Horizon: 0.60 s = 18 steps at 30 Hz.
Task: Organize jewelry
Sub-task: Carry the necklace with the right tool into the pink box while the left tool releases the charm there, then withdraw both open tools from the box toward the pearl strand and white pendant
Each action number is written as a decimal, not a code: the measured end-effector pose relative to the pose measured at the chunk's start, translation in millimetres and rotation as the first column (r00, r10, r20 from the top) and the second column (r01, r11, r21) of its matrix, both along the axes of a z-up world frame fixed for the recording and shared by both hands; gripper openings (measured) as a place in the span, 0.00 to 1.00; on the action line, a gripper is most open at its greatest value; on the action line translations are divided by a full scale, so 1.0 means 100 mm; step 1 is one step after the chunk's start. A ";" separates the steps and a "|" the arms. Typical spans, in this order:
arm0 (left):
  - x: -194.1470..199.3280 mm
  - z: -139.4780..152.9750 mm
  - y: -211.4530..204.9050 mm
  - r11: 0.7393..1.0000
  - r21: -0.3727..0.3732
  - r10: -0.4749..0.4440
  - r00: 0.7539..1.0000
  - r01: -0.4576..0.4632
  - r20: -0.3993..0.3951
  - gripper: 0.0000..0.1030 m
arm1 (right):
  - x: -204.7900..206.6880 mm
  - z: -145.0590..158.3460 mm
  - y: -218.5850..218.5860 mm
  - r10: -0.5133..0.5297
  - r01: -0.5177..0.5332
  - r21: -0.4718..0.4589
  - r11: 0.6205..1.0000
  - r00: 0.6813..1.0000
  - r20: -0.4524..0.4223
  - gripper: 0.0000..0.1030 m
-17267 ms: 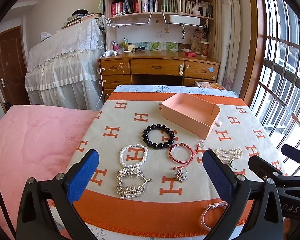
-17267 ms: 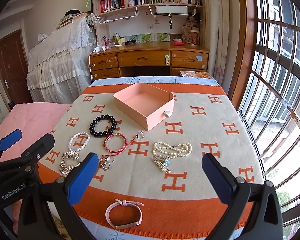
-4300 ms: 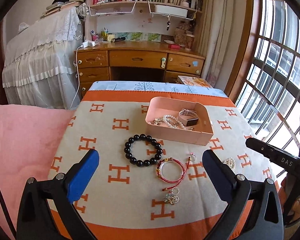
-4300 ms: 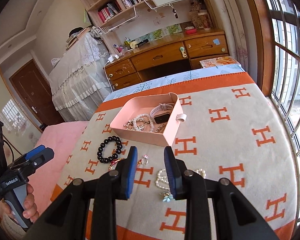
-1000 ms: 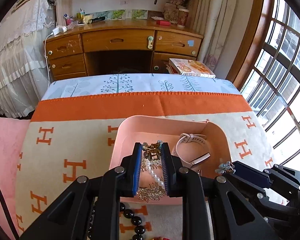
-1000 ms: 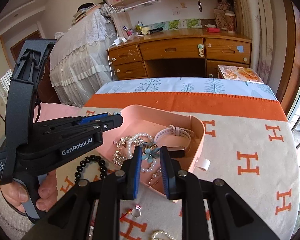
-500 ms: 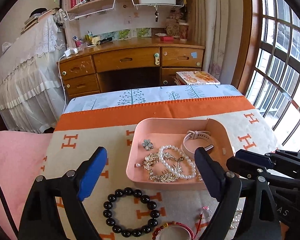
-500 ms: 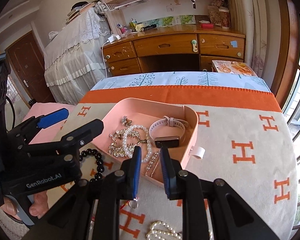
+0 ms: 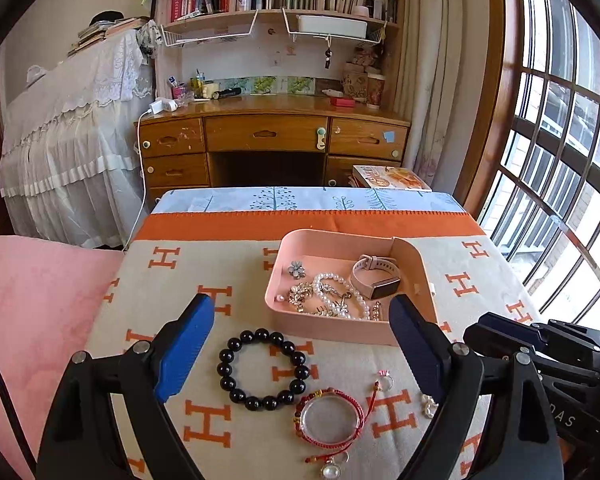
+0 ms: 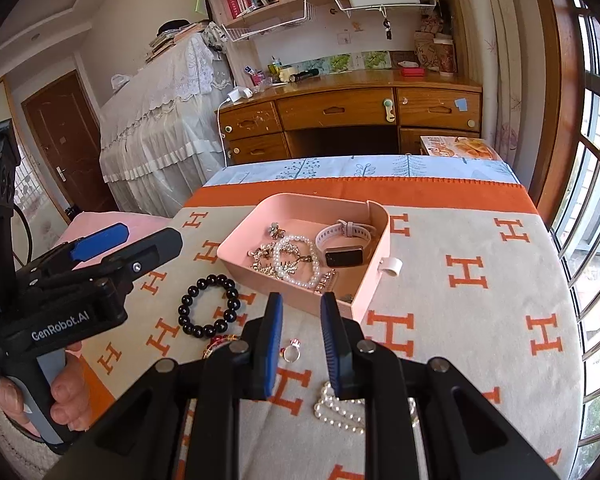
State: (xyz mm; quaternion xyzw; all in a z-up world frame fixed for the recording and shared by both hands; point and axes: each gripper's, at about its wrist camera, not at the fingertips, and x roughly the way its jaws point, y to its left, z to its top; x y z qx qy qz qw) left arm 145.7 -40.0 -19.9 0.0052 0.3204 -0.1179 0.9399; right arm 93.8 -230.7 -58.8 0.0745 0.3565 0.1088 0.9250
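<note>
The pink tray (image 9: pixel 328 326) lies on the orange-and-cream blanket (image 9: pixel 204 280), just beyond the fingertips of both grippers. Inside it are a pink-strapped watch (image 9: pixel 374 278), a pearl bracelet (image 9: pixel 342 294), gold hair clips (image 9: pixel 302 294) and a small flower brooch (image 9: pixel 297 269).

The left gripper (image 9: pixel 300 336) has its blue fingers (image 9: pixel 184 348) spread wide with nothing between the pads; the black bead bracelet (image 9: pixel 265 369) lies on the blanket below the gap, and the red cord bracelet (image 9: pixel 329 416) sits nearer the camera, toward the right finger.

The right gripper (image 10: pixel 300 344) has its fingers drawn close together, with a narrow gap and nothing gripped. A small ring (image 10: pixel 291 353) lies under that gap, and a pearl necklace (image 10: pixel 336 410) lies partly hidden beneath its right finger.

A hand (image 10: pixel 66 392) holds the left gripper's handle at the left.
</note>
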 end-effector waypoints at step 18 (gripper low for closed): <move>-0.69 -0.17 0.32 0.996 0.047 0.072 0.997 -0.071 -0.009 0.85 | -0.51 -0.14 -0.01 0.007 -0.007 0.007 1.000 1.000 -0.022 0.19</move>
